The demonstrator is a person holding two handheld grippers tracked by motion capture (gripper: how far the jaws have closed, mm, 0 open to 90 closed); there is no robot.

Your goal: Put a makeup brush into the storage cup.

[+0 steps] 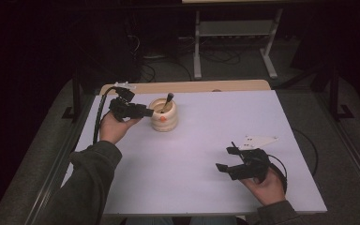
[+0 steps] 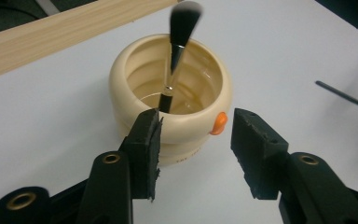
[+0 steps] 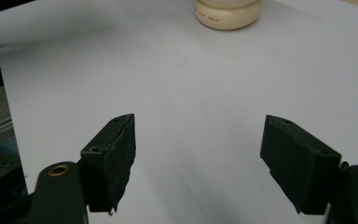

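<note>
Left hand-held gripper (image 2: 196, 154) stands with jaws apart at the near wall of the cream pot (image 2: 170, 100), one jaw close against the rim, the other clear of the orange knob (image 2: 219, 122); nothing is clamped. The pot sits at the far left of the white bench (image 1: 206, 154), just inside the wooden strip (image 2: 60, 35). A black-bristled brush (image 2: 179, 44) stands in it, bristles up, leaning on the far rim. Right hand-held gripper (image 1: 236, 164) waits well apart near the front edge, jaws wide, holding nothing. Judgement: the approach step is in hand. Next move calls for either closing on the pot wall to steady it, or lifting higher to take the brush handle.
</note>
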